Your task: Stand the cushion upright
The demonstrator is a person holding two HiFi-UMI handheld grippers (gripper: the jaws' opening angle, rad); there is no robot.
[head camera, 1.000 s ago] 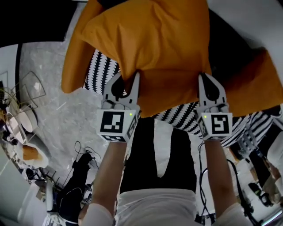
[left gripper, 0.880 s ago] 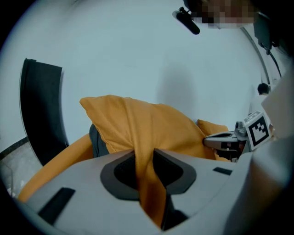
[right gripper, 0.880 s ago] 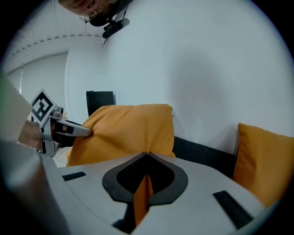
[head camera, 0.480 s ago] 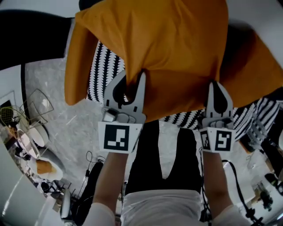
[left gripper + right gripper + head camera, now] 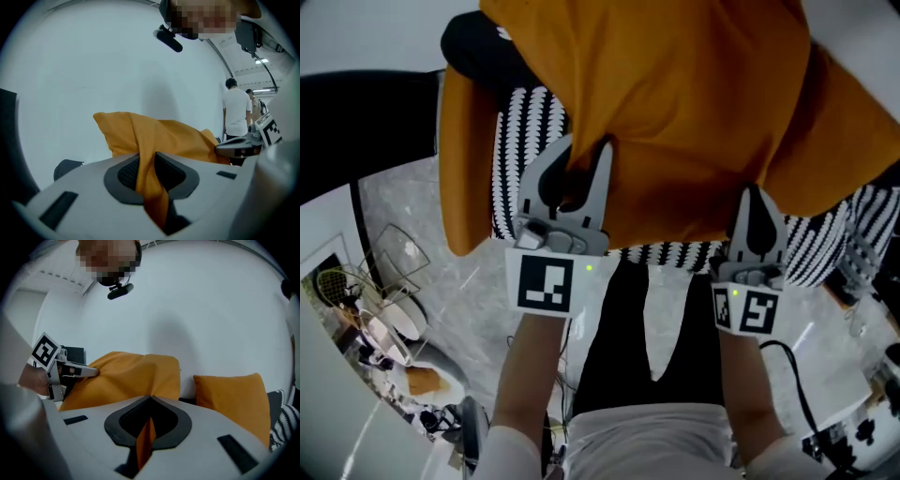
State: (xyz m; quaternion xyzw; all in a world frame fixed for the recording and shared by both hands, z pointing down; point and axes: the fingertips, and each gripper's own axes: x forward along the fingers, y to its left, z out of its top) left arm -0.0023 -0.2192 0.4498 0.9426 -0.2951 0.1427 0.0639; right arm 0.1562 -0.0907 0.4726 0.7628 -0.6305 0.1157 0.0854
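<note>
White wall [image 5: 197, 310] backs a striped seat [image 5: 517, 150]. Both the left gripper [image 5: 584, 159] and right gripper [image 5: 757, 202] pinch the near edge of the orange cushion [image 5: 675, 103], raised over the seat; standing it upright looks not yet done.

The left claw [image 5: 584, 150] and right claw [image 5: 757, 197] were viewed steeply from above by the head camera, closely along their jaws by their own, the cushion [image 5: 675, 94] shared throughout.
</note>
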